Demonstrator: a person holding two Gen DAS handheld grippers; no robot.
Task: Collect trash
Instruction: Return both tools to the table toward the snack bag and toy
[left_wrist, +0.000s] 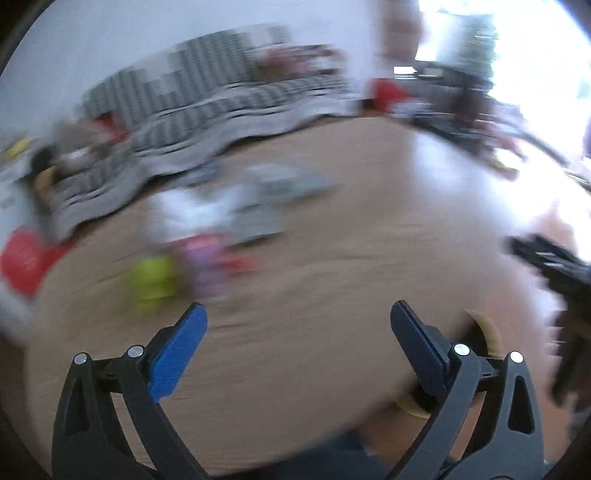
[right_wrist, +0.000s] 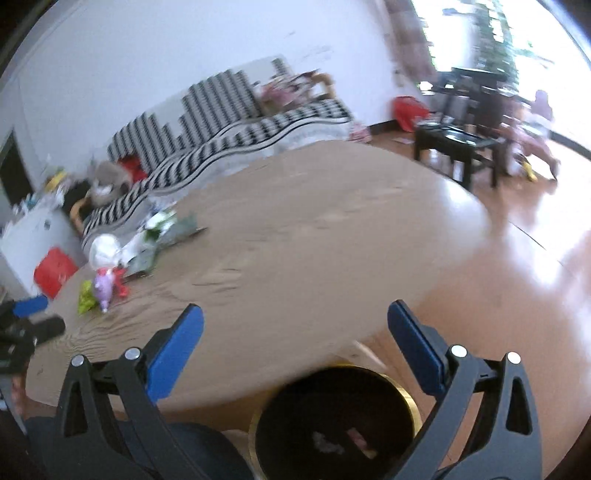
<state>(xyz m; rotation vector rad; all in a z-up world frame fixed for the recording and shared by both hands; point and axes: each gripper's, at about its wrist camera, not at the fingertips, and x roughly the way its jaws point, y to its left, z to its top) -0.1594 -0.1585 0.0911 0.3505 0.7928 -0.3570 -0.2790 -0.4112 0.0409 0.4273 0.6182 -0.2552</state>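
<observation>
A heap of trash lies on the far left of the round wooden table (right_wrist: 314, 229): a yellow-green wrapper (right_wrist: 85, 296), a purple wrapper (right_wrist: 102, 287), a red scrap (right_wrist: 120, 282), a white crumpled ball (right_wrist: 104, 248) and grey-green wrappers (right_wrist: 177, 230). The left wrist view is blurred; it shows the yellow-green wrapper (left_wrist: 151, 280), the purple wrapper (left_wrist: 205, 264) and the white ball (left_wrist: 184, 214). My left gripper (left_wrist: 297, 314) is open and empty over the table. My right gripper (right_wrist: 295, 314) is open and empty, above a black bin with a gold rim (right_wrist: 406, 395) holding a few scraps.
A black-and-white striped sofa (right_wrist: 229, 122) stands behind the table. A black low table (right_wrist: 458, 144) and a red bag (right_wrist: 406, 110) are at the back right. A red box (right_wrist: 53, 273) sits on the floor at left. My left gripper shows at the left edge (right_wrist: 29, 325).
</observation>
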